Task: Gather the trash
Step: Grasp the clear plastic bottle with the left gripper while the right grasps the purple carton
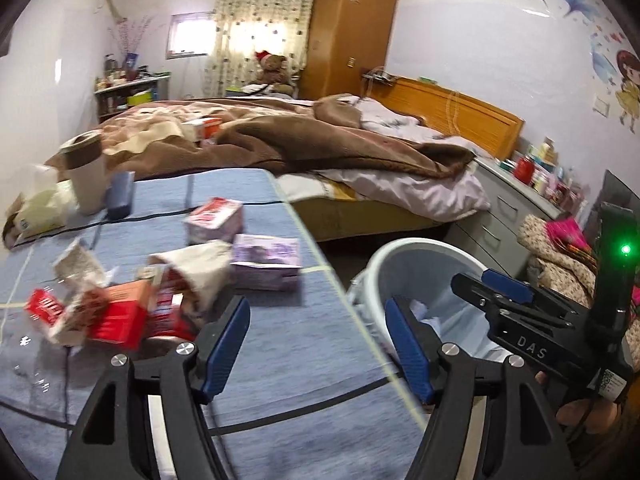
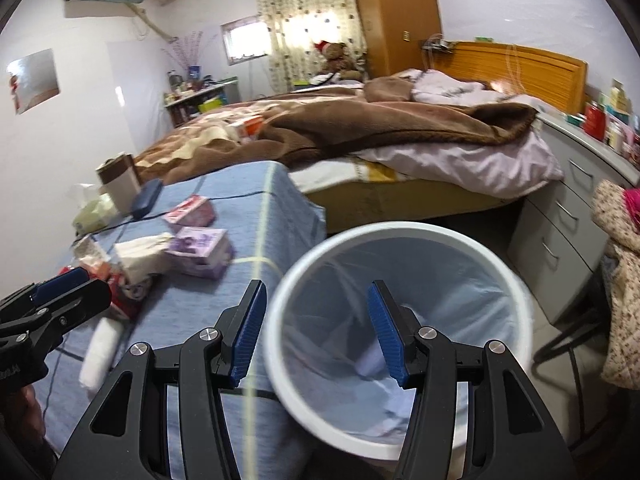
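Both tongs are released with nothing pinched between the pads — the left gripper (image 1: 316, 344) is held over the edge of the blue table (image 1: 280, 344), the right gripper (image 2: 316, 332) just above the mouth of the white bin (image 2: 516, 280).

The trash is piled ahead and to the left of the left tongs: a heap of torn red cartons (image 1: 116, 316) with a crumpled paper bag (image 1: 200, 272) leaning on it. Just beyond that bag, two small boxes can be counted, a purple box (image 1: 266, 262) and a pink-and-red box (image 1: 216, 220) farther out. The torn pieces in the heap are too blurred to be counted properly.

All of it is judged to be light cardboard and paper — easily crushed, not fragile, not slippery. The boxes would probably be best pinched across their narrow sides; the torn cartons by a stiff flap or edge; the bag by its bunched-up top.

One bin only, lined with a thin bag, a few white scraps already seen at the bottom.
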### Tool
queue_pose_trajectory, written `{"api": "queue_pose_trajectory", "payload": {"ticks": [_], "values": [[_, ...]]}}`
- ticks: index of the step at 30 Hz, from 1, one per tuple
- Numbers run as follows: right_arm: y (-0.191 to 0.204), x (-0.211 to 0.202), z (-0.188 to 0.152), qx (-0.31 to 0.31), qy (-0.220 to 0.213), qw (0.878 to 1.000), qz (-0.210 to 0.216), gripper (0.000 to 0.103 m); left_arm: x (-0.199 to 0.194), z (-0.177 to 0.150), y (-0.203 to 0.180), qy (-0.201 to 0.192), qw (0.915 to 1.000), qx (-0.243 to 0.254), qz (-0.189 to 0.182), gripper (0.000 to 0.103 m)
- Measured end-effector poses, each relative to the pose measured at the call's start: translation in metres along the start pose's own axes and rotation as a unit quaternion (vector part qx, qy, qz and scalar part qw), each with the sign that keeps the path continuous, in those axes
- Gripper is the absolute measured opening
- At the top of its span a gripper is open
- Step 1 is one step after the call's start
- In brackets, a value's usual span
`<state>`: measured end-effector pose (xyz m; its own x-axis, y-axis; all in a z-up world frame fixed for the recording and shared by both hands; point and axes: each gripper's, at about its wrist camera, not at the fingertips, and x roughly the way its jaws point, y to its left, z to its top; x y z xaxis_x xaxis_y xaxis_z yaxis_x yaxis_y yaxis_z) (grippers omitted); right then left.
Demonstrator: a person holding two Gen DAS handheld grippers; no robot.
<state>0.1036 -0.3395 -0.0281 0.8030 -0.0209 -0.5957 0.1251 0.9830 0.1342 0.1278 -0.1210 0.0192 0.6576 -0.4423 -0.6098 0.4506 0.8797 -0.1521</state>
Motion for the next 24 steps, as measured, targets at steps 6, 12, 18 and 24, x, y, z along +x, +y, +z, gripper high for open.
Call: {"api": "queue_pose_trajectory", "payload": {"ticks": [6, 12, 18, 24], "values": [[0.027, 0.012, 0.001, -0.013, 0.010, 1.000, 0.027, 0.055, -0.017, -0.006, 0.045, 0.000, 0.9993, -0.022, 0.029, 0.076], [0.051, 0.025, 0.001, -0.038, 0.019, 0.998, 0.055, 0.056, -0.037, -0.009, 0.086, -0.017, 0.9968, -0.029, 0.073, 0.081], [0.069, 0.044, 0.008, -0.073, 0.032, 0.994, 0.073, 0.062, -0.042, -0.011, 0.128, -0.006, 0.9935, -0.056, 0.099, 0.083], [0.082, 0.065, 0.020, -0.108, 0.038, 0.990, 0.085, 0.067, -0.034, -0.014, 0.168, 0.016, 0.9881, -0.066, 0.138, 0.086]]}}
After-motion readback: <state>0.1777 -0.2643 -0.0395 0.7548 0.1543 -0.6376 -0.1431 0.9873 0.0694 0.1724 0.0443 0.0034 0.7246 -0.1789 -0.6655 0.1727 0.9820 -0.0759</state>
